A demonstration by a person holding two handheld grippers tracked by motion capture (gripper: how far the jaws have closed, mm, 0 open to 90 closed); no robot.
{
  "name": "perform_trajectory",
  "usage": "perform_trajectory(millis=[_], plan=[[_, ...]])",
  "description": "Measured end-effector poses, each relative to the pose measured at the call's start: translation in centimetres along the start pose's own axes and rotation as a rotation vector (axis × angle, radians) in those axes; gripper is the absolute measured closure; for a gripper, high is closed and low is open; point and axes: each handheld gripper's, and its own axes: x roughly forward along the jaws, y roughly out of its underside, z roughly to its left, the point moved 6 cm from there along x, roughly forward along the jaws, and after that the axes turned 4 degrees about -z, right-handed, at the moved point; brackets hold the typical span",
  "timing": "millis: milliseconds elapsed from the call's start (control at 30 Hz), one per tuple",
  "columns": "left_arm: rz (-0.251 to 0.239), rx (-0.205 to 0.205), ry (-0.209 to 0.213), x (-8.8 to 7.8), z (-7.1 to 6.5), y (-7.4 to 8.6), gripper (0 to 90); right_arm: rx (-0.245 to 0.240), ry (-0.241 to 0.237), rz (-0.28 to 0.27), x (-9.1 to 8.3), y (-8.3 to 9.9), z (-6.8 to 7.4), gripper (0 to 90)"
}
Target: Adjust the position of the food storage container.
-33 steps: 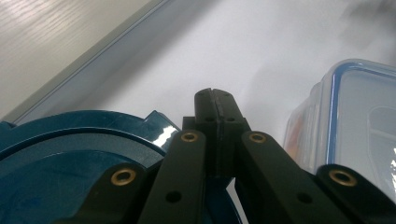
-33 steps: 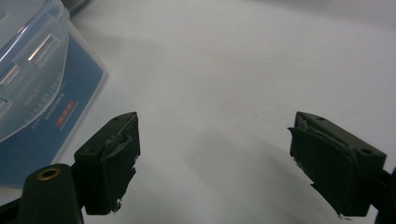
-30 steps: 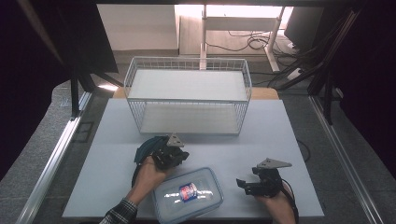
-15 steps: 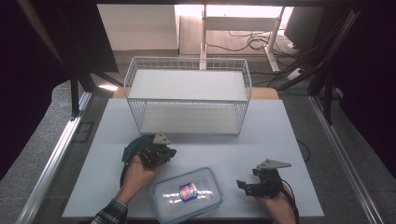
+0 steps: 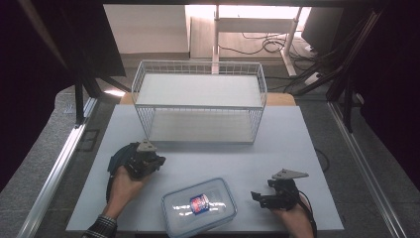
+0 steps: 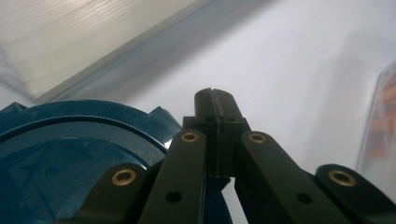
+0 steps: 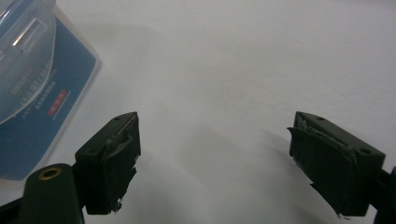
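A clear plastic box point(image 5: 199, 206) with a snap-on lid and a red and blue label lies at the table's front edge, between my two hands. My left gripper point(image 5: 158, 161) is left of it and a little farther back, its jaws shut point(image 6: 215, 100) with nothing between them. A dark blue round thing with a notched rim point(image 6: 70, 154) sits right beside and below those jaws, against the hand point(image 5: 120, 154). My right gripper point(image 5: 261, 191) rests right of the box, pointing toward it. Its jaws are open point(image 7: 215, 154) over bare table, and the box's corner point(image 7: 32, 70) is at their left.
A white wire basket point(image 5: 198, 106) with a shelf stands across the back middle of the white table point(image 5: 287, 144). A metal rail point(image 5: 59, 168) runs along the table's left side. Cables and desk legs lie on the floor behind.
My left hand has slid left, away from the clear box, and the dark blue thing went with it. The right hand and the box have stayed put.
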Motion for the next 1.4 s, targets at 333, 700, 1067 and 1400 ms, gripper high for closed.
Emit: perform_trajectory(millis=[333,700,1067,1400], plan=[[-0.013,-0.07,-0.064,-2.7,4.2,2.5,90.0,0.007,-0.003,0.009,0.1,0.1,0.0,16.7],[-0.032,-0.046,-0.14,-3.7,4.2,3.5,90.0,0.004,-0.008,-0.015,-0.2,-0.3,0.2,19.3],[-0.079,-0.061,0.066,-5.4,-5.0,8.6,90.0,-0.118,-0.11,0.079,-0.5,-0.5,3.9,64.9],[-0.035,-0.058,0.232,-6.0,-10.9,11.4,90.0,-0.217,-0.25,0.188,-0.7,0.2,8.0,84.0]])
